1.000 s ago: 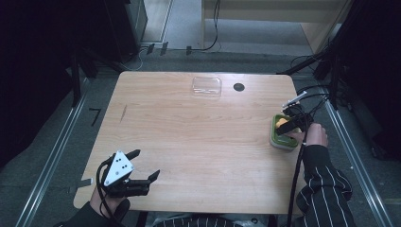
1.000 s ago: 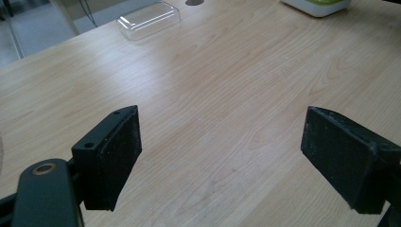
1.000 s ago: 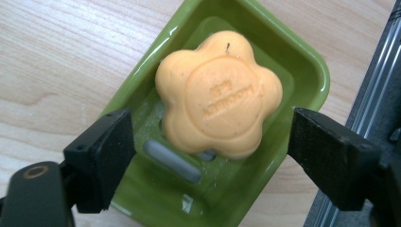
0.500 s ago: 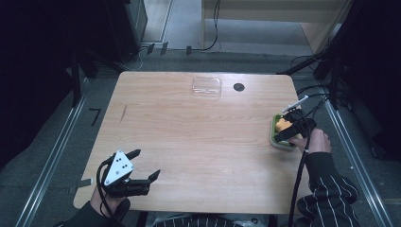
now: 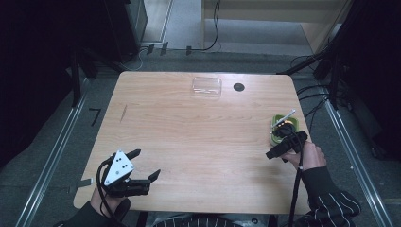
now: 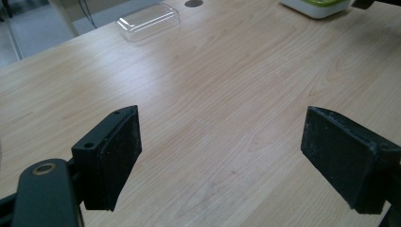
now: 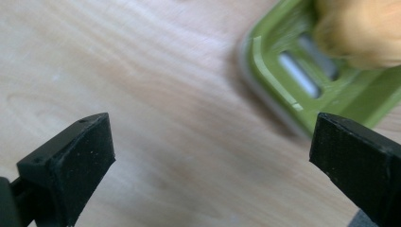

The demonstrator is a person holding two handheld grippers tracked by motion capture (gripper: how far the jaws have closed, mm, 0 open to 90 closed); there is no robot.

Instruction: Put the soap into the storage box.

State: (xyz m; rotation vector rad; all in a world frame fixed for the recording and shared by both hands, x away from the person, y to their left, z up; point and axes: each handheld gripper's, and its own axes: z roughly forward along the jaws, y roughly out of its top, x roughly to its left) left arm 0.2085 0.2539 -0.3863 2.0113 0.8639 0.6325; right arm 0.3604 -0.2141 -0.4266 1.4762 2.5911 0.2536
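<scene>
1. My right gripper [image 5: 274,153] hangs with jaws spread wide, holding nothing, just beside the green tray [image 5: 275,137] at the table's [image 5: 198,137] right edge.
2. My left gripper [image 5: 144,165] rests wide apart too, near corner.

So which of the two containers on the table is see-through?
The flat clear tray at the table's far edge; the green box by the right gripper is opaque.

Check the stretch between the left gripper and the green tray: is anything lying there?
Nothing. In the high view, only bare wood of the table separates the left gripper from the green tray; the left gripper view agrees.
</scene>
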